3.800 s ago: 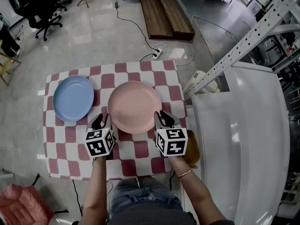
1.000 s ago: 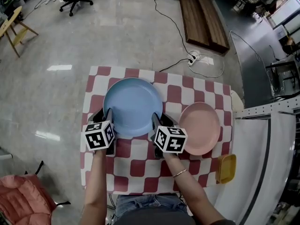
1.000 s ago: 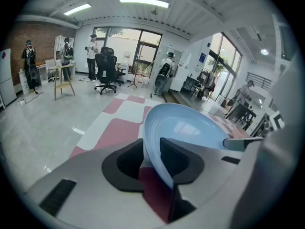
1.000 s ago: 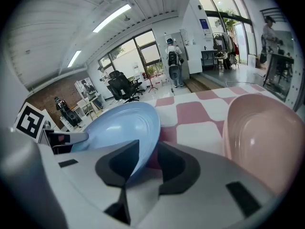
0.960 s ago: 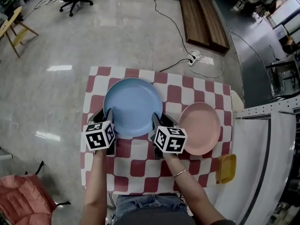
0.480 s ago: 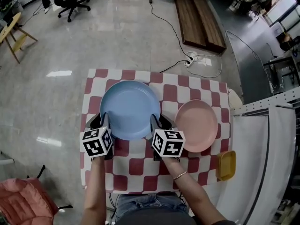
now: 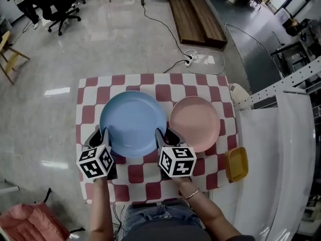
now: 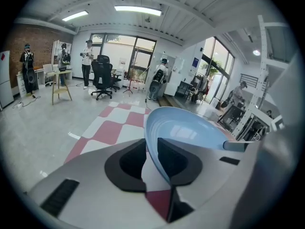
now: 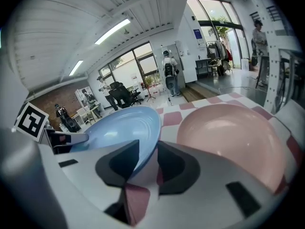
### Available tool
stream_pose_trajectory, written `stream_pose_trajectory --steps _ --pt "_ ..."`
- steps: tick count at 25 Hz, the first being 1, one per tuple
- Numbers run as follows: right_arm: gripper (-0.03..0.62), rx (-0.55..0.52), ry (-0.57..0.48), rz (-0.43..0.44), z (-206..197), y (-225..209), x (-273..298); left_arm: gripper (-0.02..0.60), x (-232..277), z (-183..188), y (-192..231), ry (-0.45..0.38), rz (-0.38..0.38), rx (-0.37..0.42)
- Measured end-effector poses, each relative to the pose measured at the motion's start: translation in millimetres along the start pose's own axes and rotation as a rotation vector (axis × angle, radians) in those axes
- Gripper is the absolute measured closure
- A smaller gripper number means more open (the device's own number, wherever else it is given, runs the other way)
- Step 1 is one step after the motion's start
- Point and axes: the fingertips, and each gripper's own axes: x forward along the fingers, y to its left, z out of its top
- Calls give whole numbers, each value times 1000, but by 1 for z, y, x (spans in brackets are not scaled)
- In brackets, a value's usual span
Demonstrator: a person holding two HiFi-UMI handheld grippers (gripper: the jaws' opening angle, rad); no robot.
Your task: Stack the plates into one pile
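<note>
Now the left gripper (image 7: 104,134) is clamped on the left rim of the blue plate (image 7: 133,123). Its jaws have just been closing, and in the left gripper view the rim stands pinched between the 2 dark pads, 1 pad on each face of the rim. The right gripper (image 7: 161,134) grips the same plate by its right rim; the right gripper view shows that rim caught edge-on between its pads.

So the blue plate spans the gap between the 2 grippers, reaching forward from both sets of jaws over the red-and-white checkered cloth (image 7: 145,79). From the left gripper's camera some cloth shows below the plate's near rim.

Ahead and just to the right of the right gripper lies the pink plate (image 7: 195,122), flat on the cloth, its left edge very near the blue plate's right edge. Further to the right of that gripper, at the cloth's edge, sits a yellow container (image 7: 236,163).
</note>
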Motion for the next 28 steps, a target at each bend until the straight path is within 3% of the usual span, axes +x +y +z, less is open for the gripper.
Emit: stream_pose_trajectory --steps 13,20,28 --pt "477 87 -76 -167 -12 -92 -86 495 6 -22 -118 43 -168 103" --pt "477 163 -112 -260 -20 -154 -124 492 25 -35 -192 77 -257 195" --pt "477 216 -127 -339 -27 -202 -148 491 43 -46 -249 99 -313 218"
